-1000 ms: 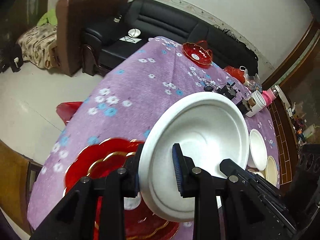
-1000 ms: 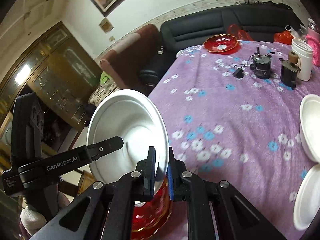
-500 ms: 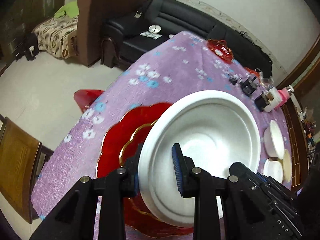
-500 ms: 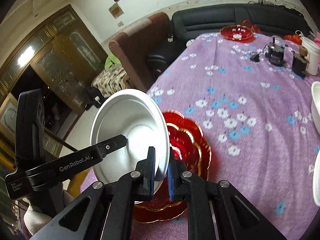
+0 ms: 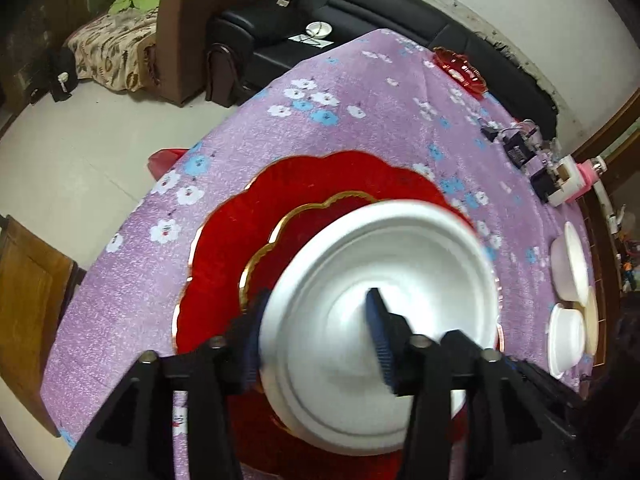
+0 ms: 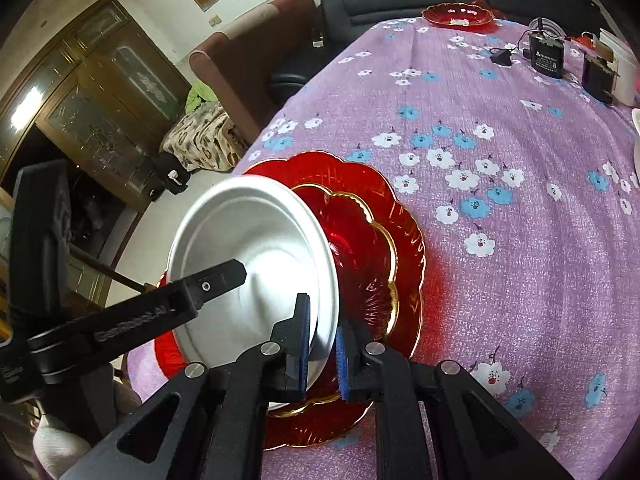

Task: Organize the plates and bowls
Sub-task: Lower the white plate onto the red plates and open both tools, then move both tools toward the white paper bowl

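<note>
A white bowl [image 5: 376,304] hangs tilted just above a stack of red gold-rimmed plates [image 5: 256,240] at the near left of the purple flowered table. My right gripper [image 6: 322,344] is shut on the bowl's [image 6: 256,272] rim, above the red plates [image 6: 376,240]. My left gripper [image 5: 316,332] has its jaws spread wide on either side of the bowl's rim, one finger inside, one outside; it is open. The left gripper's finger [image 6: 216,280] lies across the bowl's inside in the right wrist view.
Several white bowls [image 5: 570,268] sit at the table's right edge. A small red dish [image 6: 460,14] stands at the far end. Black chargers [image 6: 546,54] and a white cup [image 6: 624,72] are at far right. A sofa and armchair lie beyond; a wooden chair [image 5: 28,300] stands left.
Both grippers have come down and back with the white bowl, so it is now low over the red plates. The left gripper's jaws have spread wider.
</note>
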`<state>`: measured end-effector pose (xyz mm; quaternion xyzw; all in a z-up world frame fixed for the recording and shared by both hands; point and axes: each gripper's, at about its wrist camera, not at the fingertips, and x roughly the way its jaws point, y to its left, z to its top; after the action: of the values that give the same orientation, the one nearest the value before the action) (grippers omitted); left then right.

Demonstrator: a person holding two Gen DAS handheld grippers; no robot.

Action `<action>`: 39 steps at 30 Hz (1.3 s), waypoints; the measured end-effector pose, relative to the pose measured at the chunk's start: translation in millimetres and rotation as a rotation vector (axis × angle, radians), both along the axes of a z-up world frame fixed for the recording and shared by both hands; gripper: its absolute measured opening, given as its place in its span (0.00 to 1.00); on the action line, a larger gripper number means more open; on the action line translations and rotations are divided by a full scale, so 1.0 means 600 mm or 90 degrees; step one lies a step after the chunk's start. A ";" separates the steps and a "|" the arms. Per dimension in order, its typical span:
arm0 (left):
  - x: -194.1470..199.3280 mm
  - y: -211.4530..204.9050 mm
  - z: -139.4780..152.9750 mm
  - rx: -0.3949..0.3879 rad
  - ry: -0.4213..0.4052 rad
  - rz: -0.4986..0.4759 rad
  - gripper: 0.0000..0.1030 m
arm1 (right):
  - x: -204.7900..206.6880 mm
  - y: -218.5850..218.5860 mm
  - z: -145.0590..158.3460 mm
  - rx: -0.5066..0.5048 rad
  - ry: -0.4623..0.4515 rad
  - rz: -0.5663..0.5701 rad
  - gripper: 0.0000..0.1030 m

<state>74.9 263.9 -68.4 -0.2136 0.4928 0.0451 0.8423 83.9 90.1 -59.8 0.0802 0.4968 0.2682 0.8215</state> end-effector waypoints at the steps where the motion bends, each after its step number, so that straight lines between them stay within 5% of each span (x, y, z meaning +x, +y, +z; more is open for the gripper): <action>1: 0.000 0.001 0.001 -0.009 -0.007 0.000 0.54 | 0.000 0.000 -0.001 0.000 0.000 -0.003 0.13; 10: -0.026 0.008 0.041 -0.044 -0.096 0.012 0.55 | -0.004 -0.003 0.009 -0.017 -0.053 -0.026 0.44; 16: -0.051 0.006 0.078 -0.021 -0.144 0.049 0.71 | -0.023 -0.010 0.034 -0.012 -0.097 -0.018 0.49; 26: -0.111 -0.007 0.133 0.022 -0.233 0.094 0.76 | -0.065 -0.053 0.092 0.014 -0.193 -0.035 0.55; 39: -0.136 -0.165 0.181 0.101 -0.315 -0.008 0.84 | -0.066 -0.172 0.093 0.031 -0.206 -0.096 0.58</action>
<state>-6.7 164.9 40.0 -0.1481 0.2677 0.0249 0.9517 44.1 -13.3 -4.3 0.0928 0.3441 0.2273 0.9062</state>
